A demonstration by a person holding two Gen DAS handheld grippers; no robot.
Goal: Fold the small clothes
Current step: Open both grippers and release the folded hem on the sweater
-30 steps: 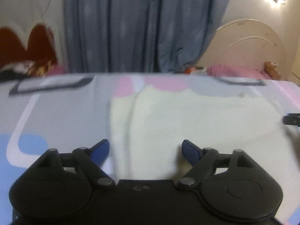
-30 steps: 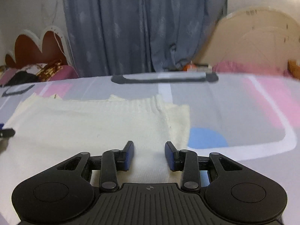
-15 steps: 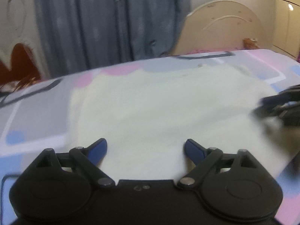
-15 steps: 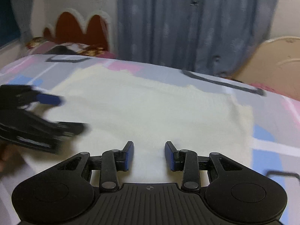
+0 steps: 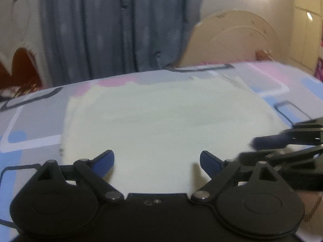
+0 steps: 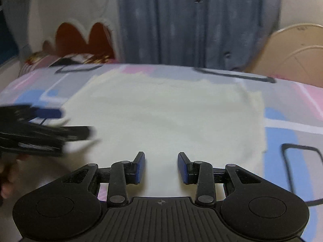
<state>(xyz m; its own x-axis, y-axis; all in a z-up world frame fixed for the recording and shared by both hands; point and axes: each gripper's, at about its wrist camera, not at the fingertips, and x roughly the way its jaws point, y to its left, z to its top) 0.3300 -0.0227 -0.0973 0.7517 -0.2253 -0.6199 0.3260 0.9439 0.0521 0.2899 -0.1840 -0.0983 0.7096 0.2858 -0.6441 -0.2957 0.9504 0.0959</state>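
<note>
Blue-grey curtain [image 5: 113, 30] fills the back wall, hanging behind a bed [image 5: 36, 121] whose sheet is patterned in pink, grey and blue blocks. A cream arched headboard [image 5: 232, 40] stands at the far right in the left wrist view, and a red scalloped one [image 6: 80, 36] at the far left in the right wrist view. Spread flat on the middle of the bed lies a pale cream garment [image 5: 161, 121], its far edge uneven and its right side ending in a straight ribbed strip. Both tools hover low over its near edge. The left hand-held gripper [image 5: 157, 160] is released, its blue pads wide apart with nothing between them. The right hand-held gripper [image 6: 161, 166] is also released, with a narrower gap, and empty. Each appears blurred at the side of the other's view.
</note>
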